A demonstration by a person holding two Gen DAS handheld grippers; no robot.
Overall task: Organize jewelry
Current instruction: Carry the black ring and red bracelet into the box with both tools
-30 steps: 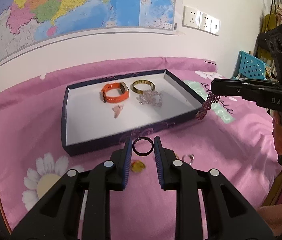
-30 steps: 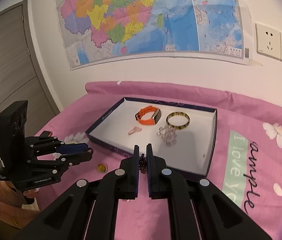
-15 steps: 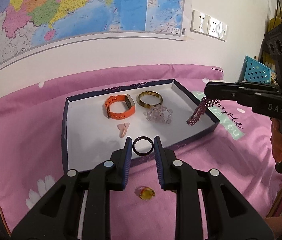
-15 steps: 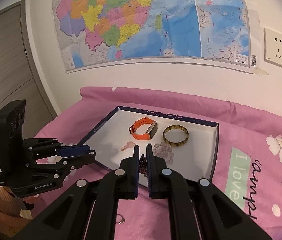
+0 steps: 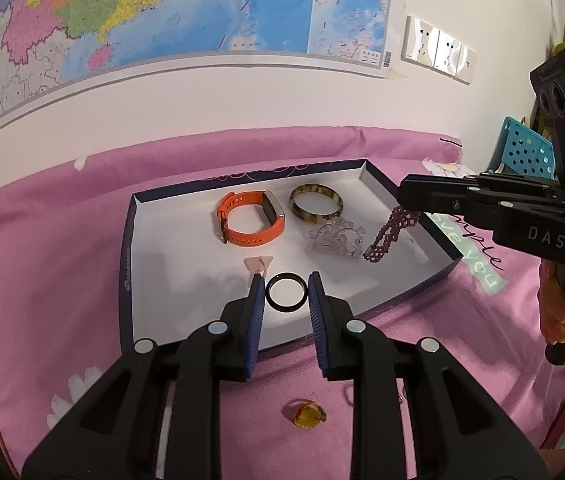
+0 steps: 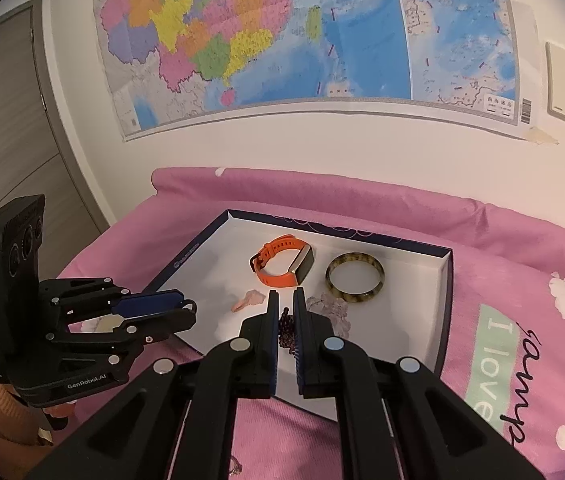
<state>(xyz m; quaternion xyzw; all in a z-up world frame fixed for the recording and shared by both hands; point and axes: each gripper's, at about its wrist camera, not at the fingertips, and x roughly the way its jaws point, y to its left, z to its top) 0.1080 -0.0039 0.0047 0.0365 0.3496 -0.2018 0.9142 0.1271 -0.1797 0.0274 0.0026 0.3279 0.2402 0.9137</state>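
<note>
My left hand-held gripper (image 5: 285,292) clamped a thin black ring (image 5: 285,297) above the navy-walled white tray (image 5: 128,248); my right hand-held gripper (image 6: 285,312) — over the tray's right side — pinched a dangling dark-red beaded bracelet (image 5: 390,235).

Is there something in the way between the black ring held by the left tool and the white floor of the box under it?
Nothing visible blocks it. The black ring, pinched in the left tool, hangs over a bare white part of the box. The nearest piece, a small pink charm, lies just beyond the tool's left fingertip, and the orange watch lies farther back.
</note>
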